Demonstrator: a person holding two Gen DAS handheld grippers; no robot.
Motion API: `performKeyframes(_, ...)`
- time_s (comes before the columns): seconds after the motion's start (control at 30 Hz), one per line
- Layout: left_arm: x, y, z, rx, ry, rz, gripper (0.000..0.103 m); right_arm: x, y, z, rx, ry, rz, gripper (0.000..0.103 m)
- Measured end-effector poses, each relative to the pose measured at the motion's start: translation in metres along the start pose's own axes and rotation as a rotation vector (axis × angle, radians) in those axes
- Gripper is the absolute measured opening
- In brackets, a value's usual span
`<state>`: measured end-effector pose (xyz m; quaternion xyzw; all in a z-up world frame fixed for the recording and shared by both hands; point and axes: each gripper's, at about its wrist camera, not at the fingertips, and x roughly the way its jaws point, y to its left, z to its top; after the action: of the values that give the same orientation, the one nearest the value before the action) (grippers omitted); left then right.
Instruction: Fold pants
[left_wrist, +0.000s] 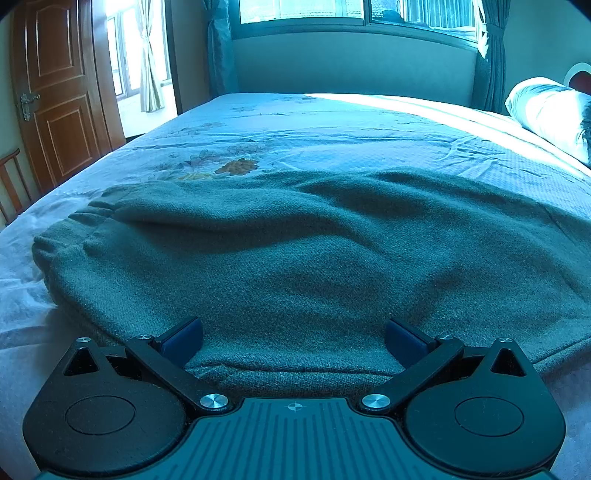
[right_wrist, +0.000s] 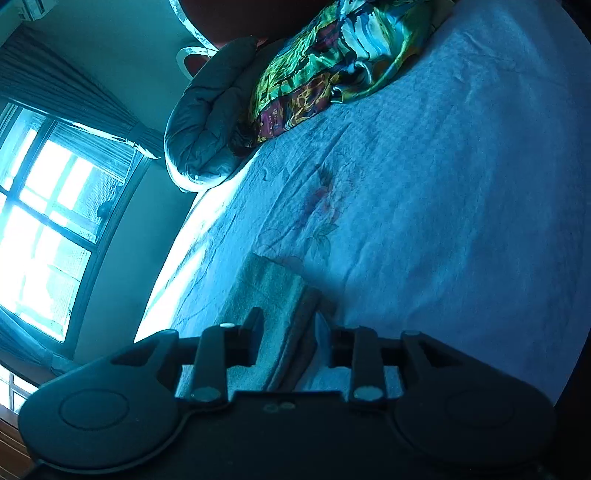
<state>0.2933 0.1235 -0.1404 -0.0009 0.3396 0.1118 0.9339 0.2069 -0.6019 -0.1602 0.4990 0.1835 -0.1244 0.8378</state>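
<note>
Grey-green knitted pants lie spread across the bed, waistband gathered at the left. My left gripper is open, its blue pads on either side of the near edge of the pants, low over the cloth. In the right wrist view, my right gripper is tilted sideways and its jaws are closed in on a folded cuff end of the pants, which passes between the fingers.
The bed has a pale floral sheet. A pillow and a rolled quilt with a colourful cloth lie at the head. A wooden door and chair stand left; a window is behind.
</note>
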Motion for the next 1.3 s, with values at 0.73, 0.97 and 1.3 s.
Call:
performKeyframes(0.73,0.000,0.001,0.002,0.006,0.005,-0.015,0.103,-0.017,0.073,0.018,-0.469,-0.088,0.197,0.006)
performKeyframes(0.97,0.000,0.003,0.002,0.015,0.011,-0.026,0.103,0.027,-0.008,-0.002,-0.214,0.039,0.020,0.006)
performKeyframes(1.3,-0.002,0.004,0.001,0.017,-0.006,-0.027,0.103,0.001,0.007,0.011,-0.243,-0.089,-0.093,0.018)
